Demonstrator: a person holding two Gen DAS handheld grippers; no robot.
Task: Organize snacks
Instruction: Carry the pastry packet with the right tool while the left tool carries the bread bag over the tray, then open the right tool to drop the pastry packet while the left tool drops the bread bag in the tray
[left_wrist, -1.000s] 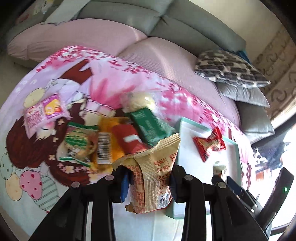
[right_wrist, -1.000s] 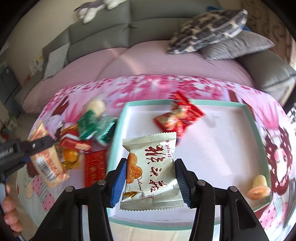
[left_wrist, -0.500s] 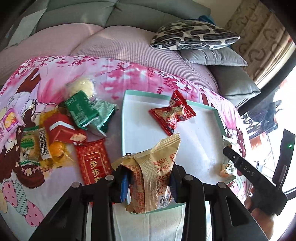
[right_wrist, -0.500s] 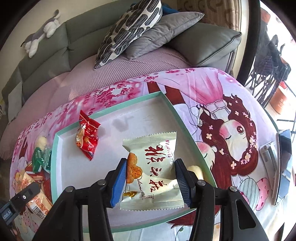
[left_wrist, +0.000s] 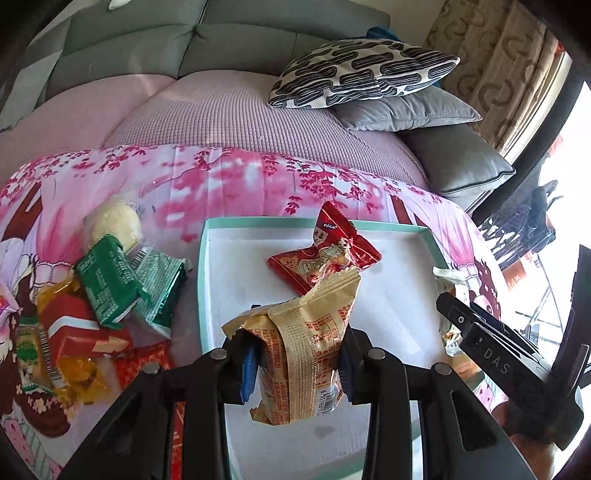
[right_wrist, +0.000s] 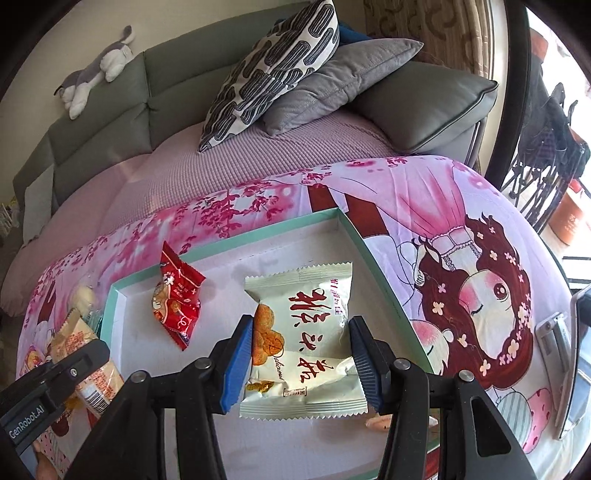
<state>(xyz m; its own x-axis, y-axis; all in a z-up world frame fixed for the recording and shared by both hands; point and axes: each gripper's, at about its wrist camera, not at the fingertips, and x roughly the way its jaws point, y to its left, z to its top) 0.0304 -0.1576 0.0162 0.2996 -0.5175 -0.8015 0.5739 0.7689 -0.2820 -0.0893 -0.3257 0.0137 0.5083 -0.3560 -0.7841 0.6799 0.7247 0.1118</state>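
Observation:
My left gripper (left_wrist: 295, 363) is shut on a tan snack packet (left_wrist: 306, 350), held above the near left part of the teal-rimmed white tray (left_wrist: 384, 225). A red snack packet (left_wrist: 325, 254) lies inside the tray. My right gripper (right_wrist: 301, 354) is shut on a white snack packet with red lettering (right_wrist: 306, 339), over the tray's (right_wrist: 384, 291) right half. From the right wrist view the red packet (right_wrist: 177, 299) lies at the tray's left, and the left gripper's body (right_wrist: 51, 387) shows at lower left with the tan packet (right_wrist: 88, 362).
A heap of loose snacks, green (left_wrist: 107, 280), red (left_wrist: 81, 332) and yellow packets, lies left of the tray on the pink cartoon cloth (left_wrist: 236, 177). A sofa with cushions (left_wrist: 362, 70) stands behind. A phone (right_wrist: 576, 354) rests at the table's right edge.
Both grippers have swung to the right with their packets. The left one went from above the snack heap to above the tray; the right one shifted towards the tray's right side.

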